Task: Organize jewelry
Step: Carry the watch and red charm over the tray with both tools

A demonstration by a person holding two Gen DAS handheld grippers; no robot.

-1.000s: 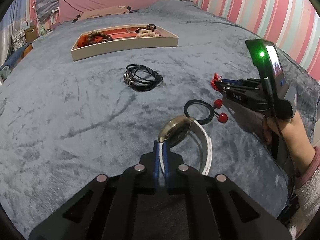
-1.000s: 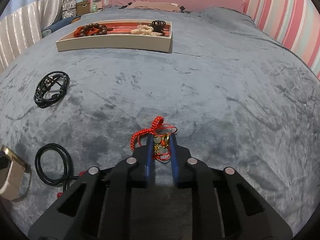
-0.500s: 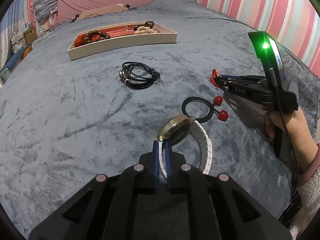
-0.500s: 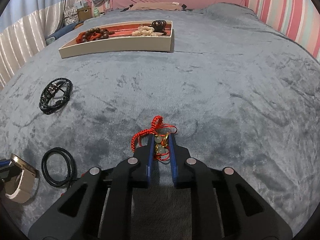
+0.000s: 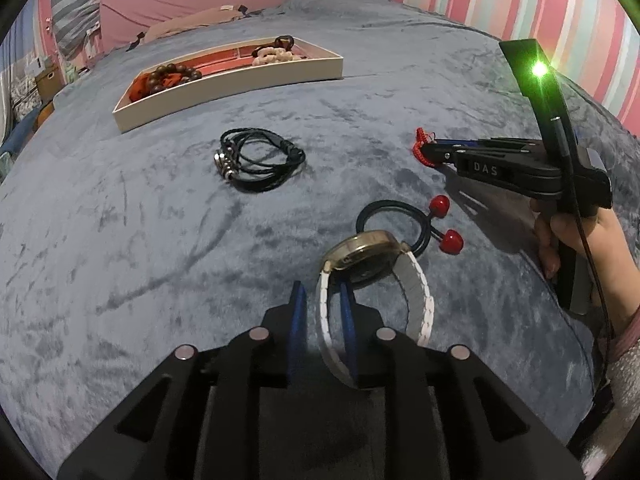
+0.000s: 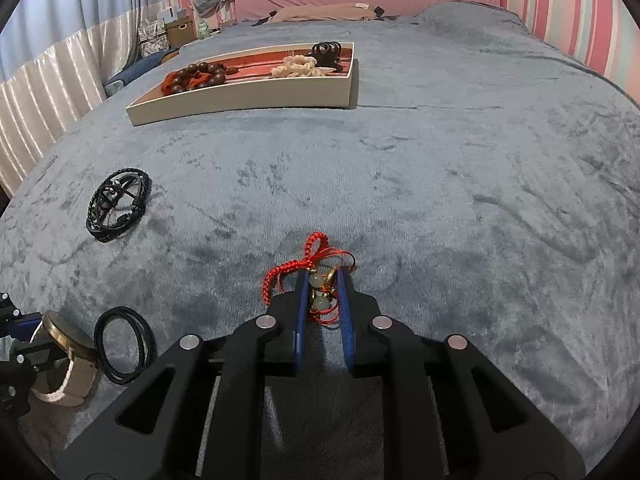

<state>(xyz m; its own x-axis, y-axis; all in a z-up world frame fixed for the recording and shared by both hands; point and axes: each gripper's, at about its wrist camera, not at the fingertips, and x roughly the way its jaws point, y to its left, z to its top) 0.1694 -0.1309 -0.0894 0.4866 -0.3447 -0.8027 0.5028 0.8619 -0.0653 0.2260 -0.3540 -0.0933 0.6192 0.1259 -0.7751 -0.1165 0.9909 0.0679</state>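
A gold watch with a white strap lies on the grey blanket; its strap runs between the fingers of my left gripper, which stand open around it. My right gripper is shut on a red cord bracelet with pale beads, held just above the blanket. It also shows in the left wrist view, with the red cord at its tip. The cream jewelry tray with a red lining stands far ahead, holding brown beads, a white bracelet and black ties.
A black braided bracelet lies mid-blanket, left of the right gripper. A black hair tie with two red balls lies just beyond the watch. Pink headboard and striped wall stand behind the tray.
My left gripper's fingers, shut on the watch strap before, have opened. The right gripper has held the red bracelet throughout and lifted slightly.
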